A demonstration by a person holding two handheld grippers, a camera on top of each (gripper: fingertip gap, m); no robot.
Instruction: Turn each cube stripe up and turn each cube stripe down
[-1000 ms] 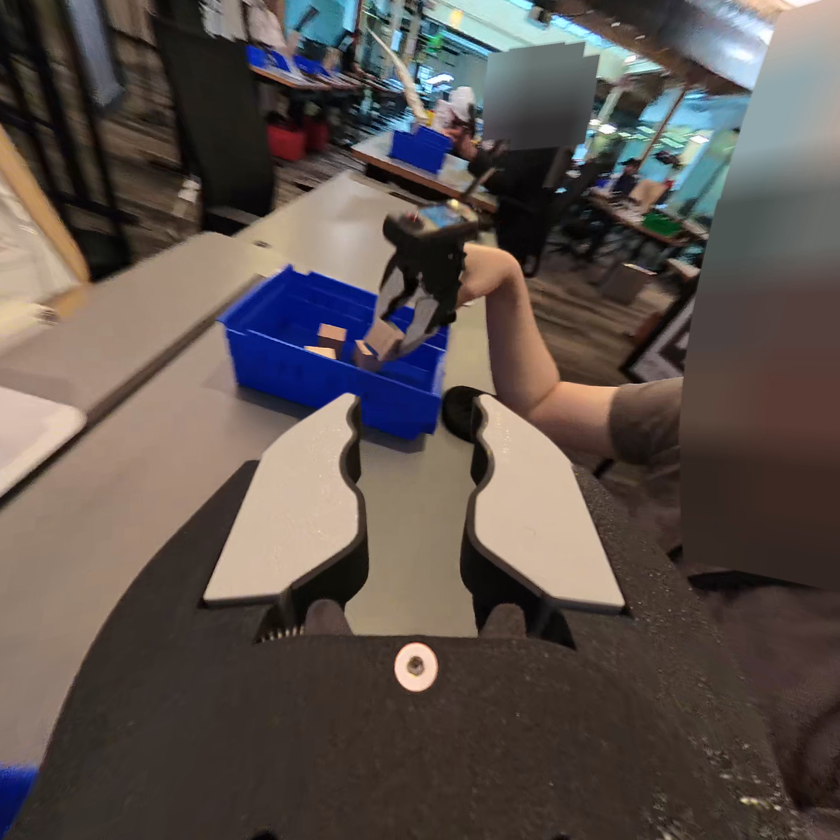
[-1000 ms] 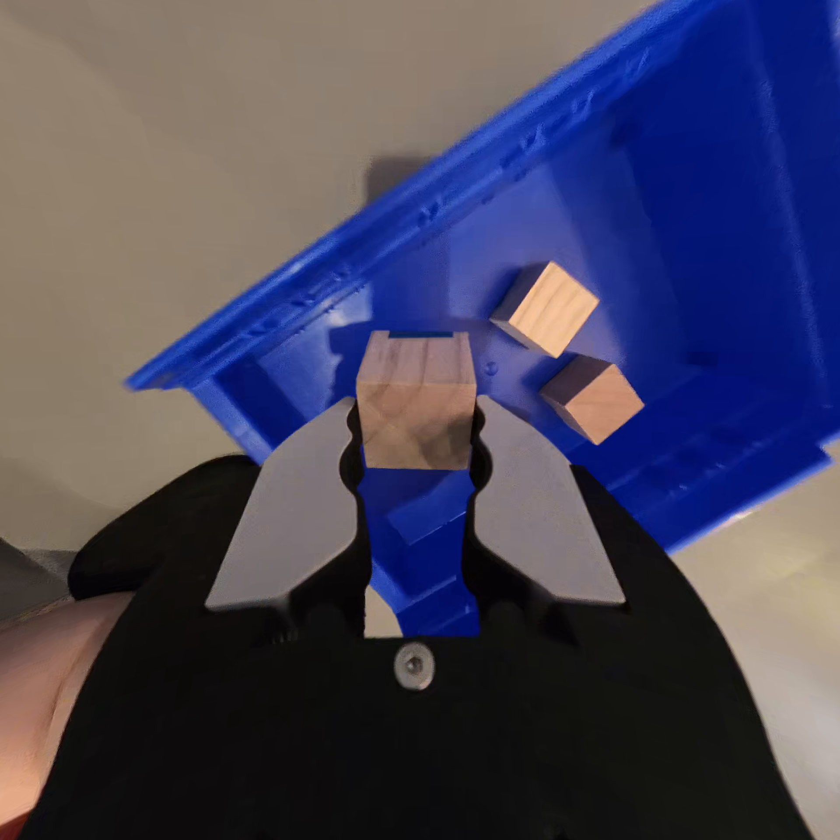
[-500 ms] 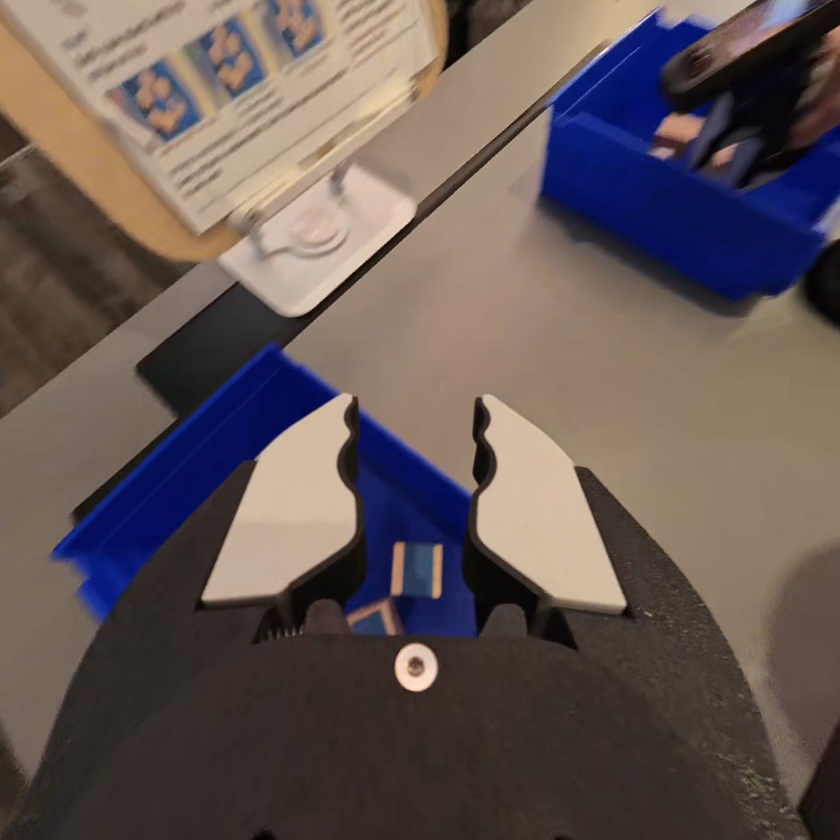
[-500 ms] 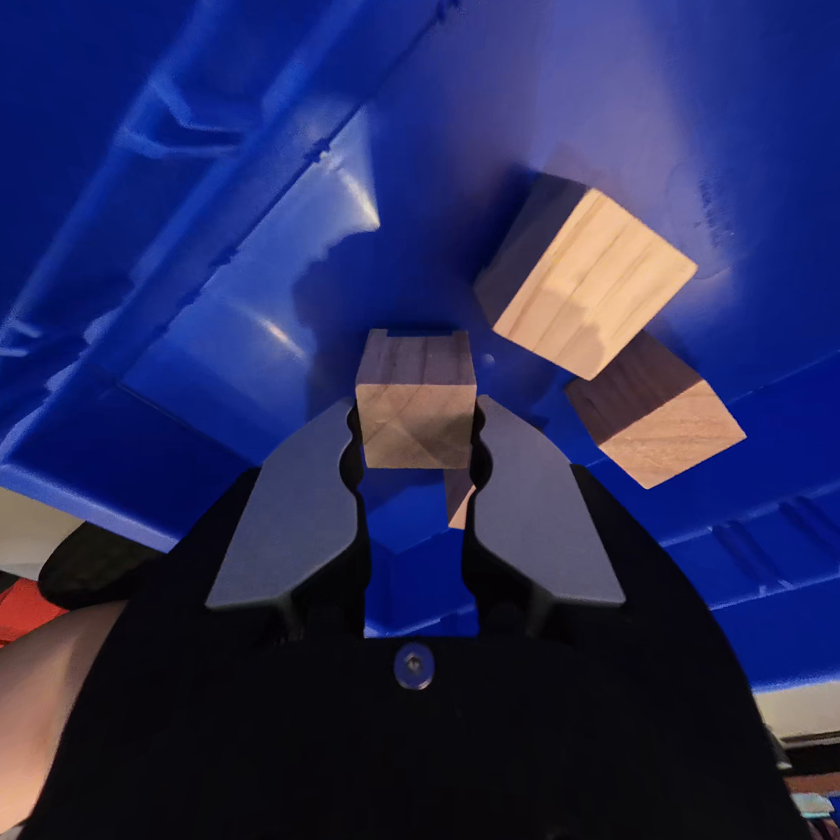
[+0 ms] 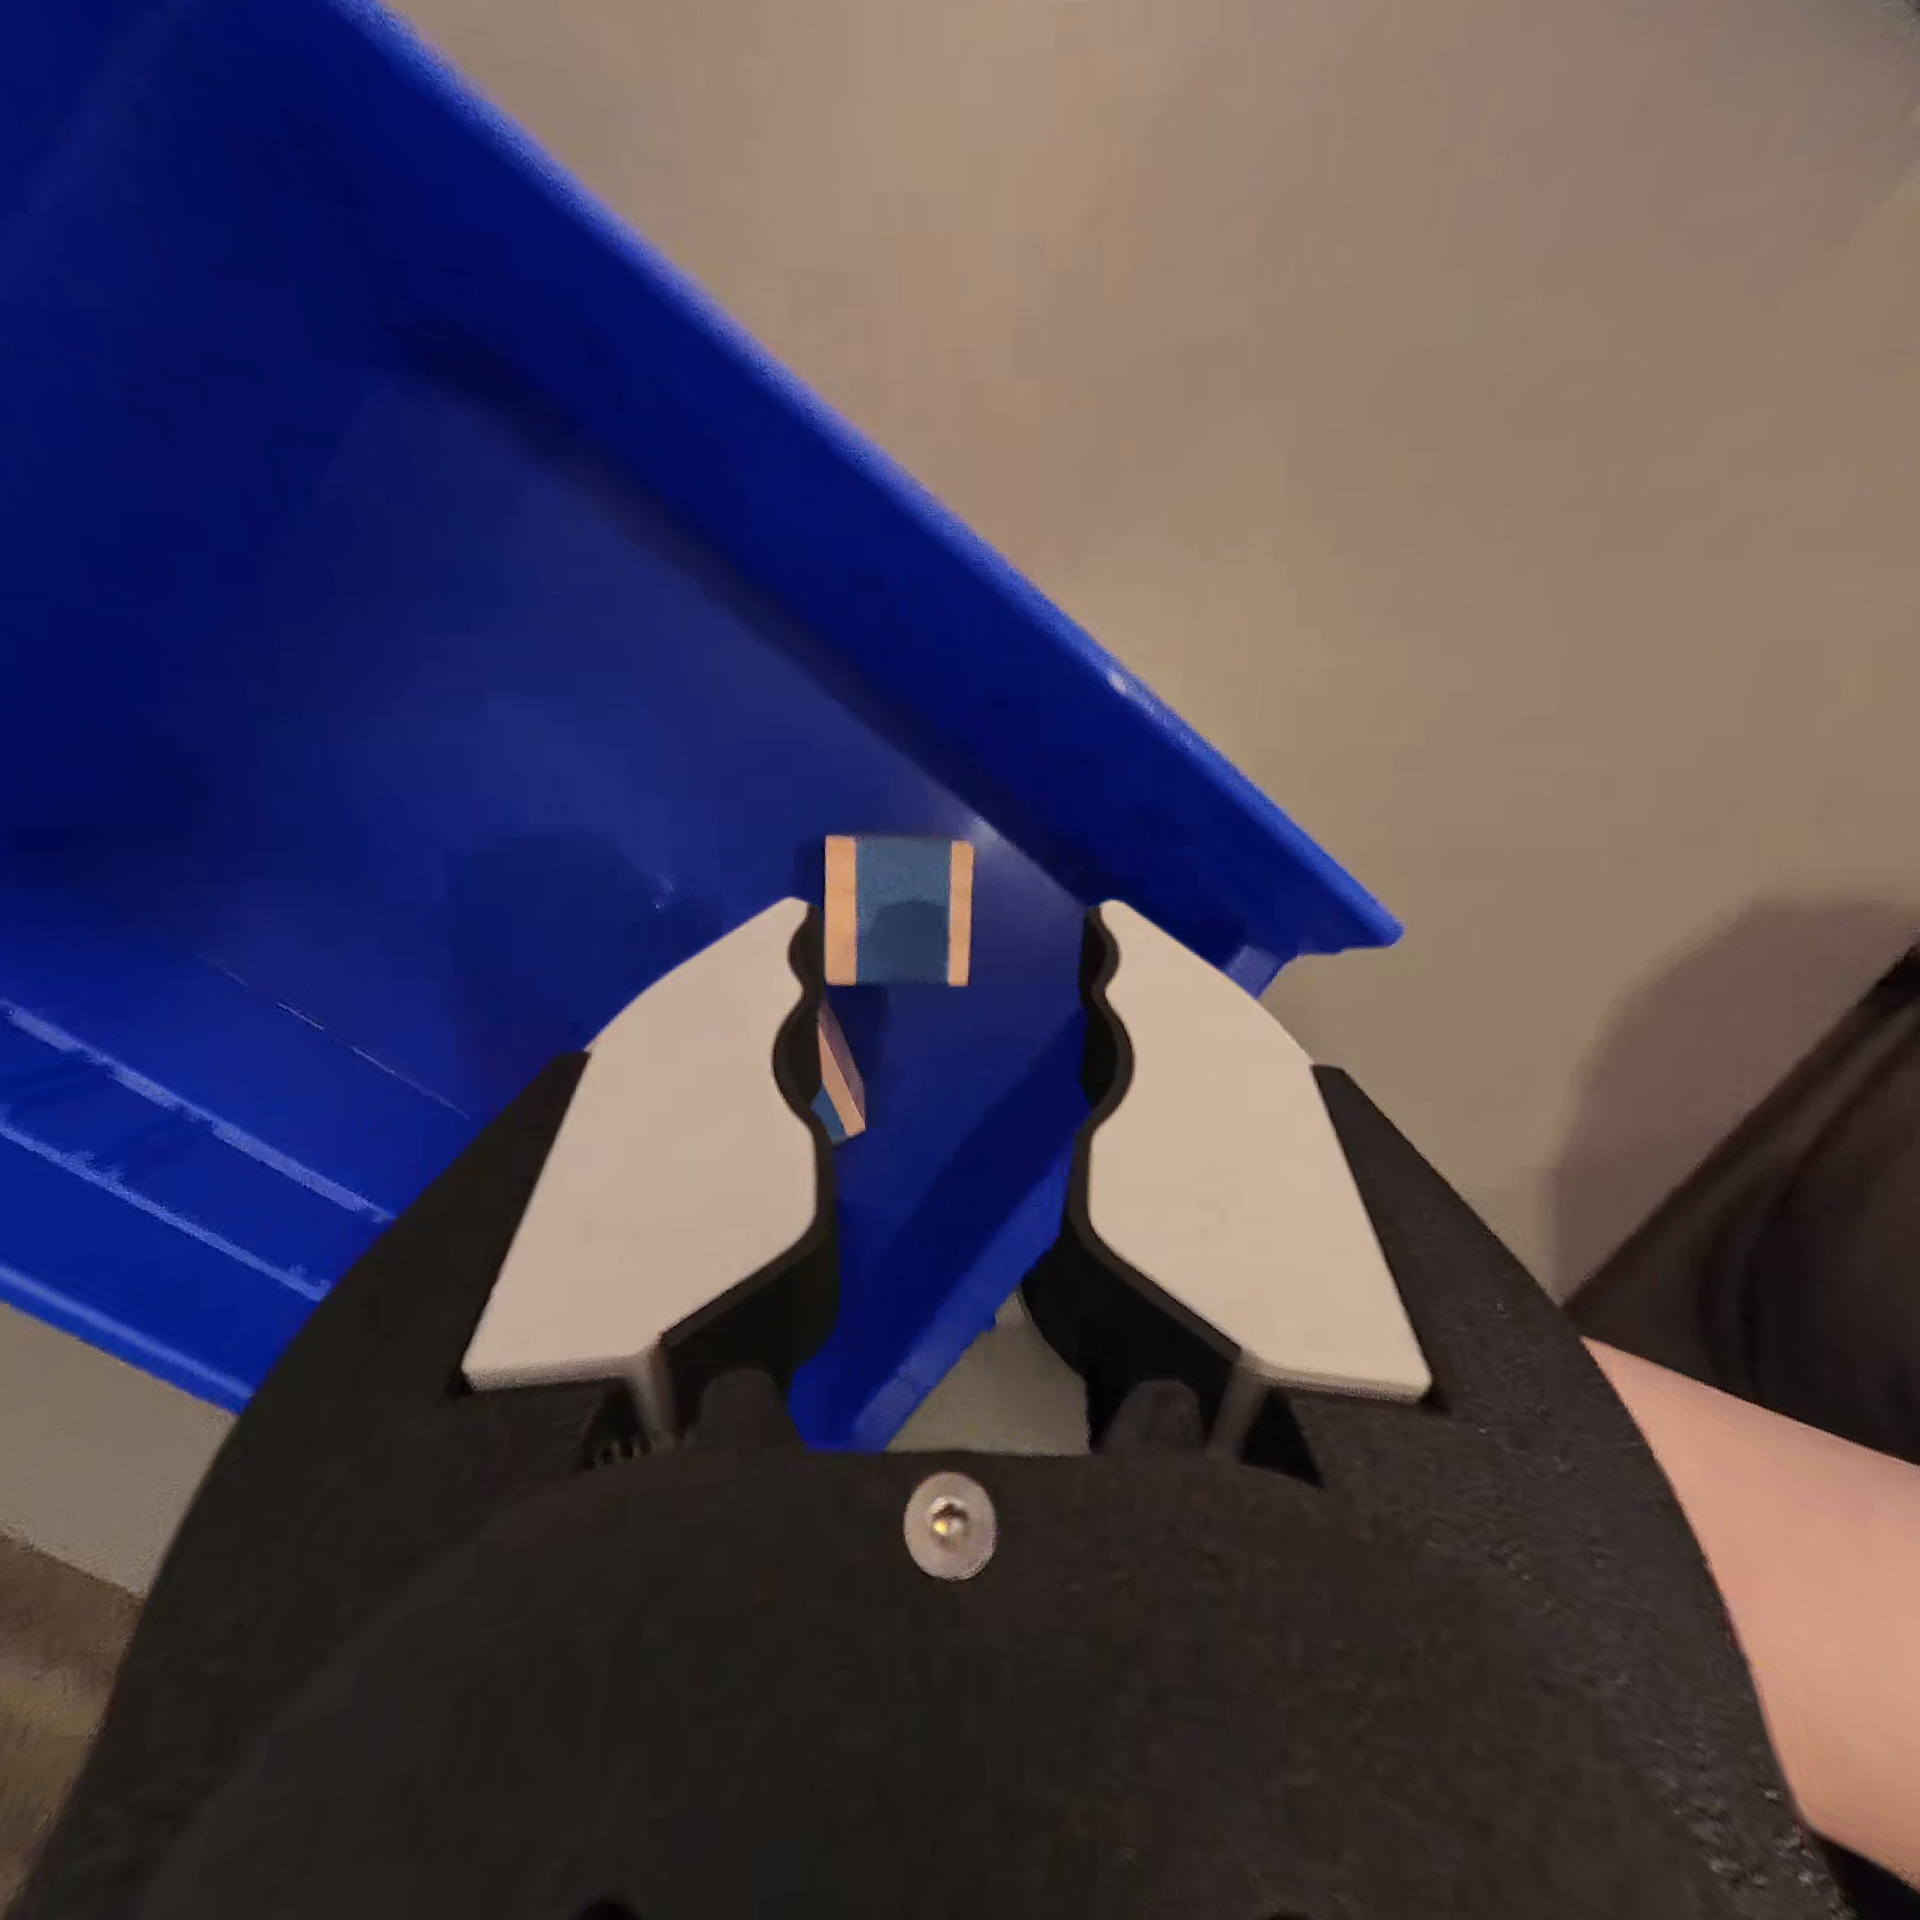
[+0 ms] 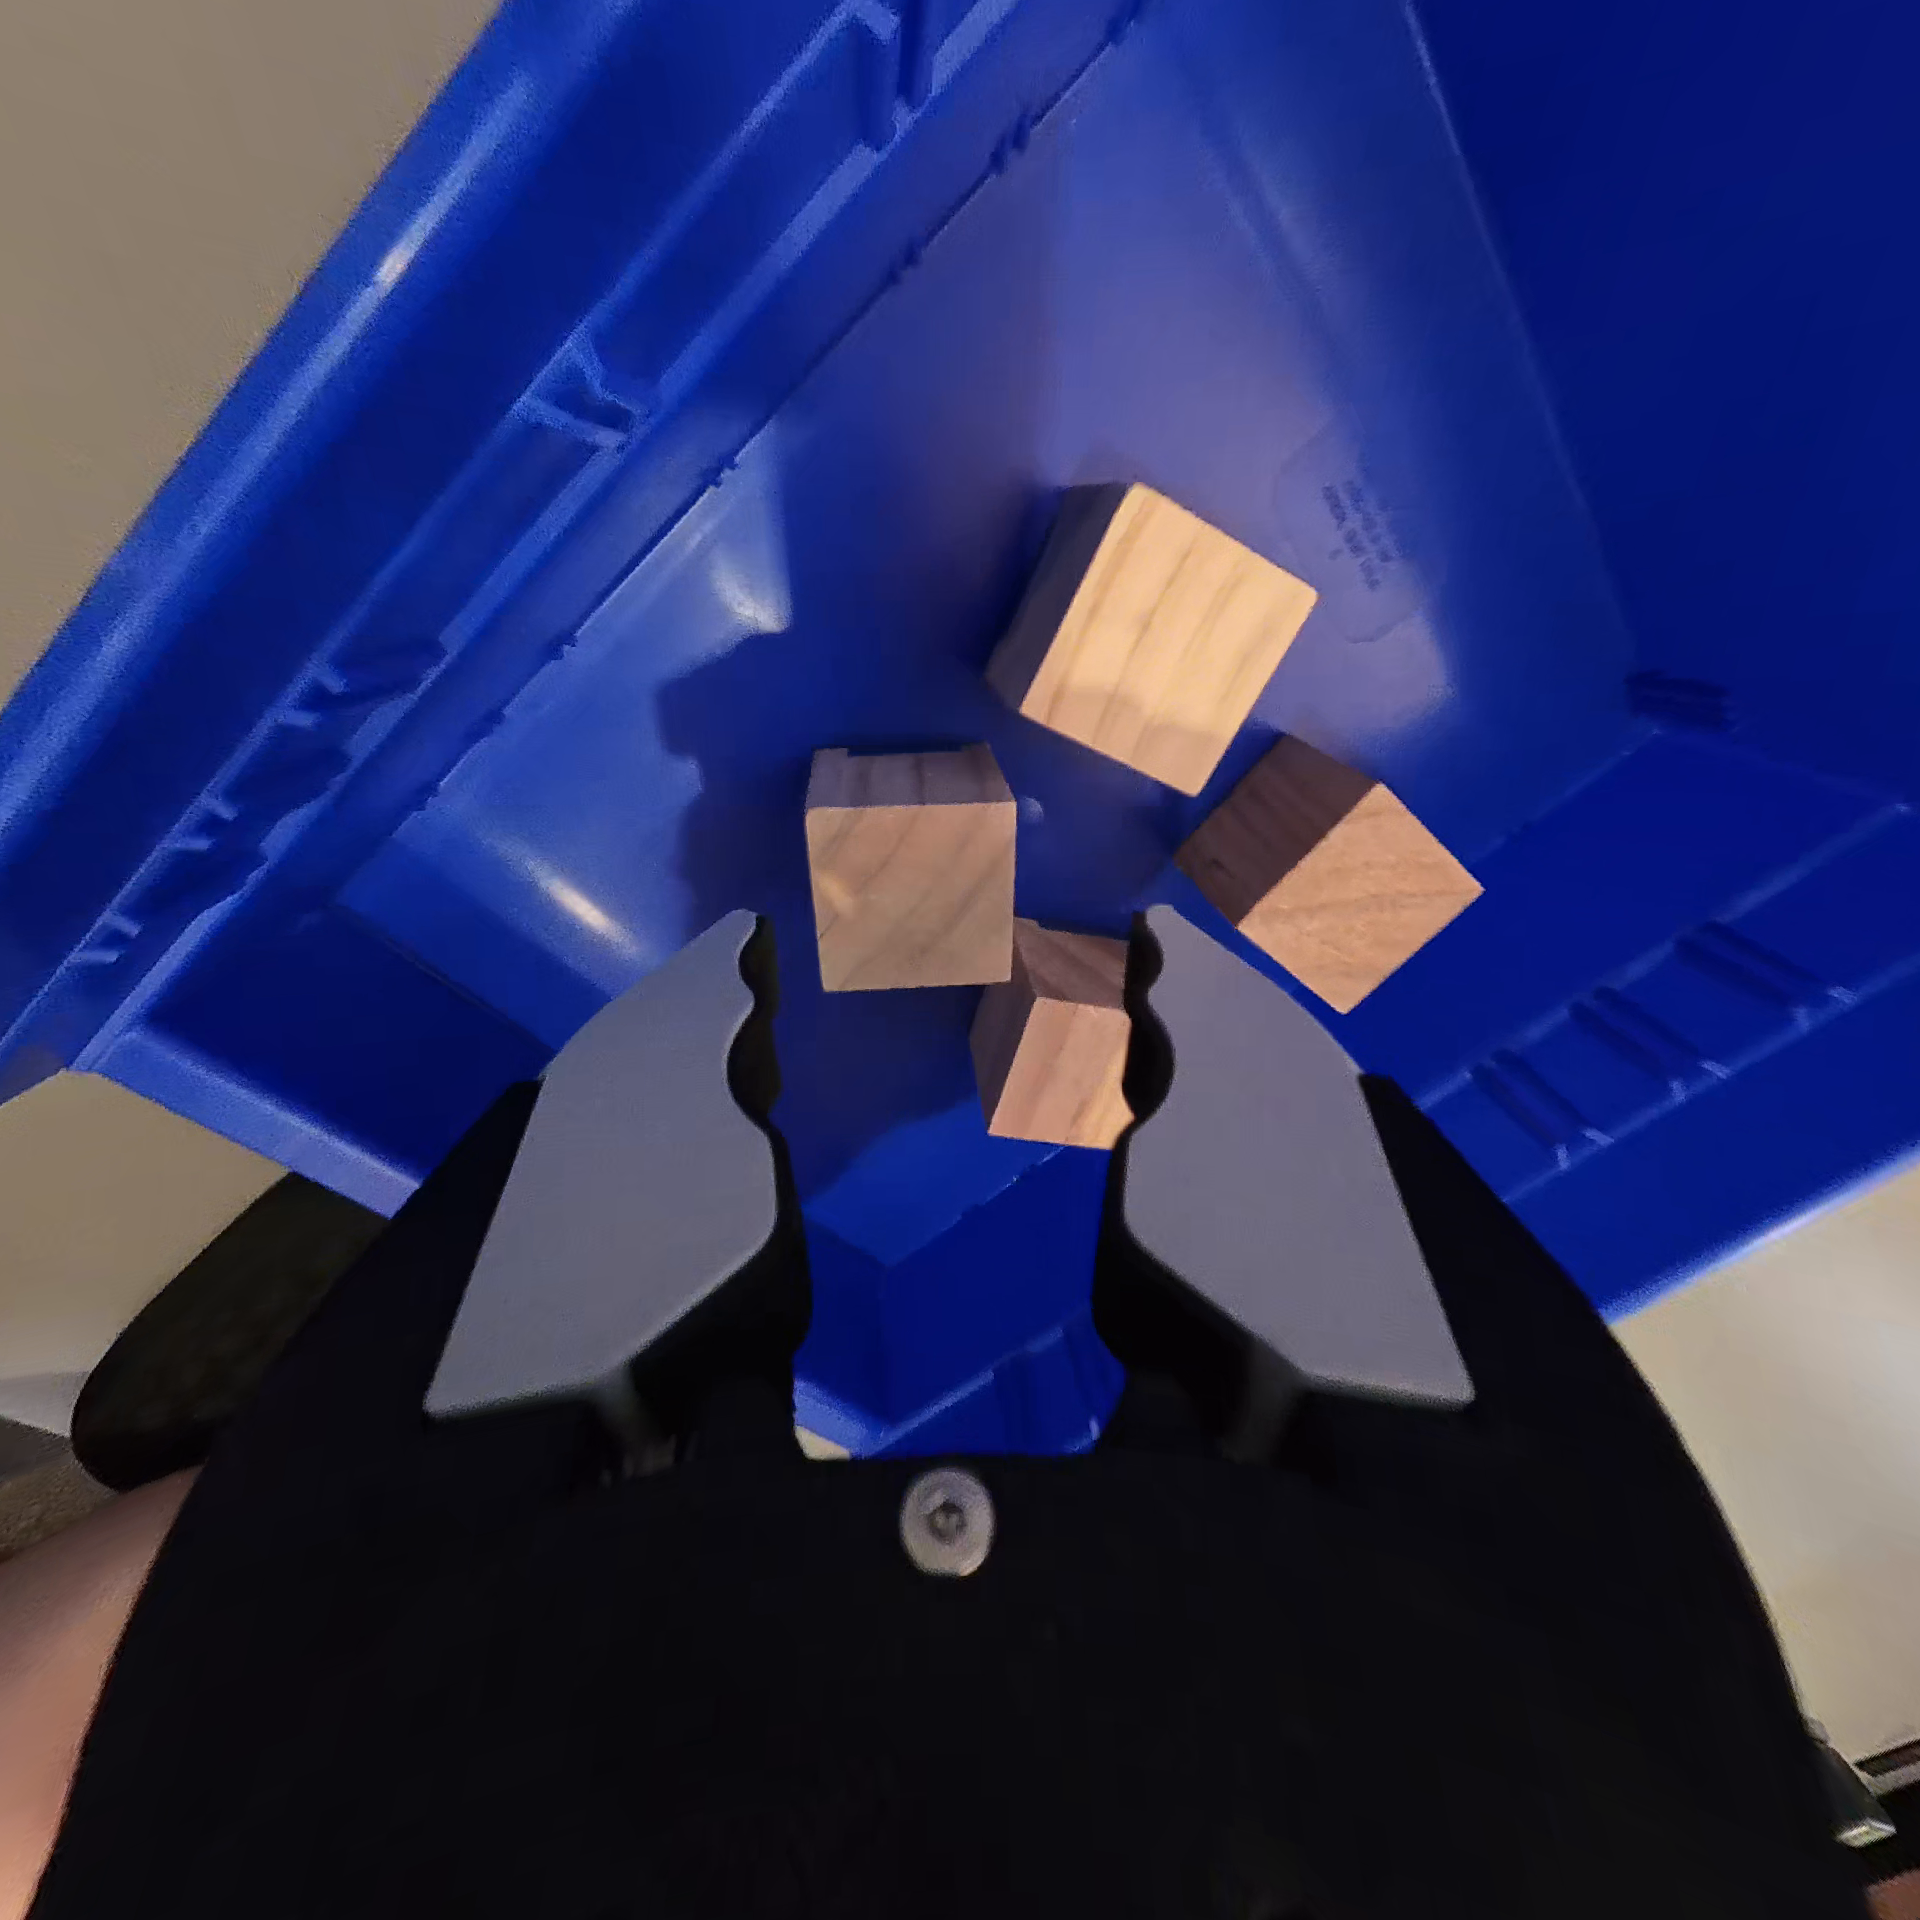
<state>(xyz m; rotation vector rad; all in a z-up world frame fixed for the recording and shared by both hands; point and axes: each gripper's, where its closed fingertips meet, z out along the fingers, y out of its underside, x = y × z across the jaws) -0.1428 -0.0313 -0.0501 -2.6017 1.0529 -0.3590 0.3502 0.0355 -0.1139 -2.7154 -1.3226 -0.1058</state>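
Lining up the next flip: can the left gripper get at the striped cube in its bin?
Probably yes. The left gripper is open above the striped cube, nothing between; its left finger sits close.

The left gripper [image 5: 945, 935] points down with its two pale fingers [image 5: 665, 1174] spread wide, gripping nothing; a bare forearm [image 5: 1766, 1621] shows at the right edge of the left wrist view, behind the black body. The right gripper [image 6: 945, 940] also points down, its grey fingers [image 6: 623, 1174] parted and not clamped on anything. A bit of bare arm [image 6: 62, 1621] shows at the lower left of the right wrist view.
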